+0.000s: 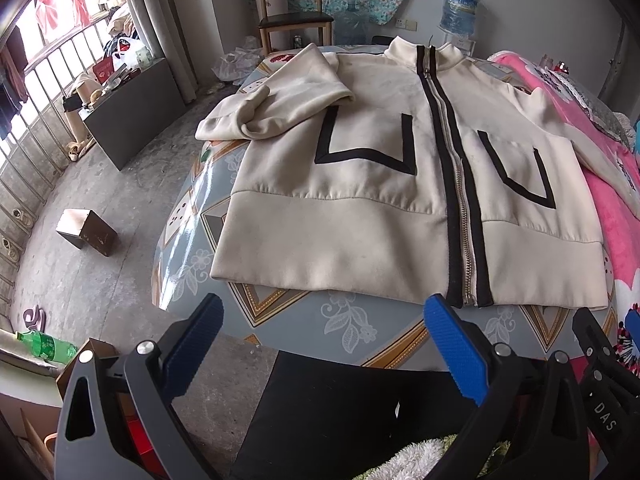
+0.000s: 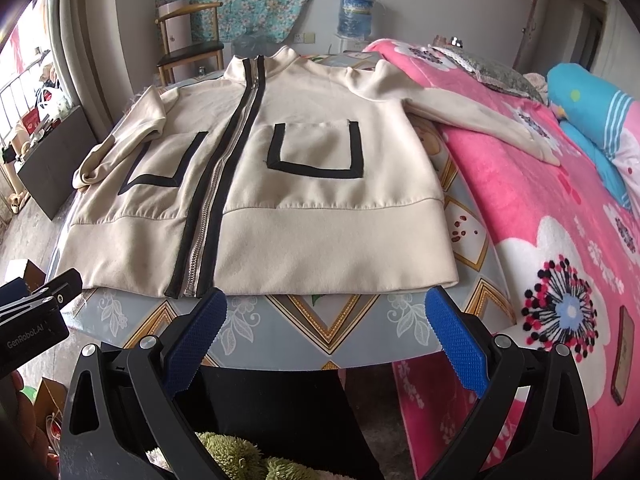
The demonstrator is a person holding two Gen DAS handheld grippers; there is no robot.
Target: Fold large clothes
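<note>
1. A cream jacket (image 1: 360, 184) lies front-up and zipped on a table (image 1: 352, 320) with a blue-grey flower-patterned cover, its hem nearest the cameras and its collar toward the far wall.
2. A metal zip (image 1: 452, 160) edged in black runs from collar to hem; a black-trimmed pocket (image 2: 316, 152) sits on either side of it.
3. One sleeve (image 1: 276, 100) is folded in over the jacket's chest, its cuff at the table edge; the other sleeve (image 2: 480, 120) stretches out flat onto a pink flowered blanket (image 2: 540, 208) beside the table.
4. The left gripper (image 1: 322, 320) hangs just short of the hem, its blue-padded fingers (image 1: 452, 348) spread wide and holding nothing.
5. The right gripper (image 2: 324, 312) sits near the hem as well, jaws likewise apart and empty, clear of the cloth.
6. A phone (image 2: 624, 356) rests on the blanket at the near right.
7. Behind the table stand a wooden chair (image 1: 294, 12) and a water bottle (image 1: 460, 8) on a dispenser; a green bottle (image 1: 46, 346) lies on the concrete floor.
</note>
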